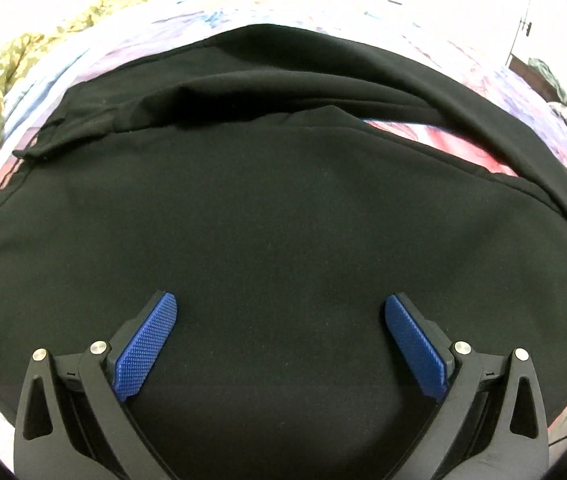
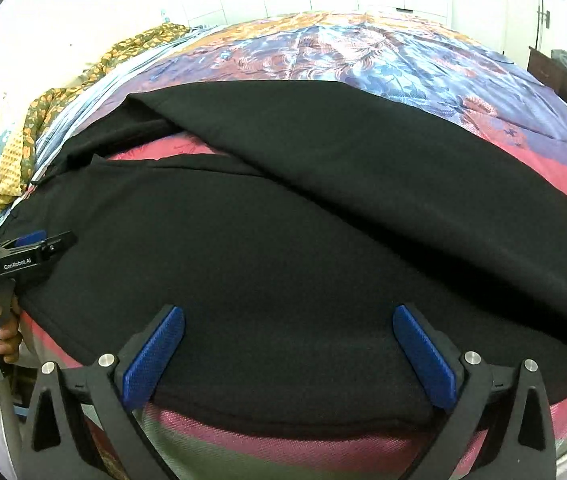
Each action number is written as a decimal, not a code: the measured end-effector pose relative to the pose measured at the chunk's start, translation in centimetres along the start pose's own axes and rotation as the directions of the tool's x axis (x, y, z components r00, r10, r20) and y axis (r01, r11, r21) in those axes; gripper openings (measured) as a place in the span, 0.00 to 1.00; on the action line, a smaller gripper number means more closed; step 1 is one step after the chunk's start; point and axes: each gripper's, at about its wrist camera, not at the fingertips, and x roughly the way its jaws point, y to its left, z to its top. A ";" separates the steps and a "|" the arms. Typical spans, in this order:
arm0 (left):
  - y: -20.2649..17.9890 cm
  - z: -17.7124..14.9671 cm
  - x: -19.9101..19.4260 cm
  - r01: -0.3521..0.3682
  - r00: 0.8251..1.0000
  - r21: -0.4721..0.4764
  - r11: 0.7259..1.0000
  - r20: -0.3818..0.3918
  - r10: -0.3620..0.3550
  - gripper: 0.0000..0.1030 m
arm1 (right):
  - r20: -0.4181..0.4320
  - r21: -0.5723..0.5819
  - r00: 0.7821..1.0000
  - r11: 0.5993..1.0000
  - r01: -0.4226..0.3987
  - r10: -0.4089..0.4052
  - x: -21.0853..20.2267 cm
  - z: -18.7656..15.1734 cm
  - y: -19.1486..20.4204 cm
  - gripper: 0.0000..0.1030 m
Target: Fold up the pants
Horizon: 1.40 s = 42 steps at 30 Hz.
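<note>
Black pants (image 1: 275,216) lie spread on a bed with a colourful floral bedspread (image 2: 363,52). They also fill the right wrist view (image 2: 283,248), the two legs parted in a V with pink sheet between them. My left gripper (image 1: 281,308) is open and empty, its blue pads just above the near leg. It shows from the side at the left of the right wrist view (image 2: 47,240). My right gripper (image 2: 288,320) is open and empty over the near edge of the same leg.
A yellow-green patterned cloth (image 2: 83,80) lies bunched along the bed's far left edge, also in the left wrist view (image 1: 11,80). A dark piece of furniture with clothes (image 2: 563,76) stands at the right by a white wall.
</note>
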 end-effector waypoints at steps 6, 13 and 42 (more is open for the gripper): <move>0.0 -0.1 0.1 0.000 1.000 0.009 1.000 0.003 0.000 0.99 | 0.008 -0.003 1.000 1.000 0.005 -0.005 -0.1 -0.3 0.2 1.00; 0.0 -0.1 0.1 -0.001 1.000 0.010 1.000 0.004 0.001 0.99 | 0.010 -0.005 1.000 1.000 0.007 -0.007 -0.1 -0.3 0.2 1.00; 0.0 -0.2 0.0 -0.007 1.000 0.009 1.000 0.010 0.007 1.00 | 0.146 0.343 0.959 0.897 -0.279 0.243 -4.2 -0.5 -5.0 1.00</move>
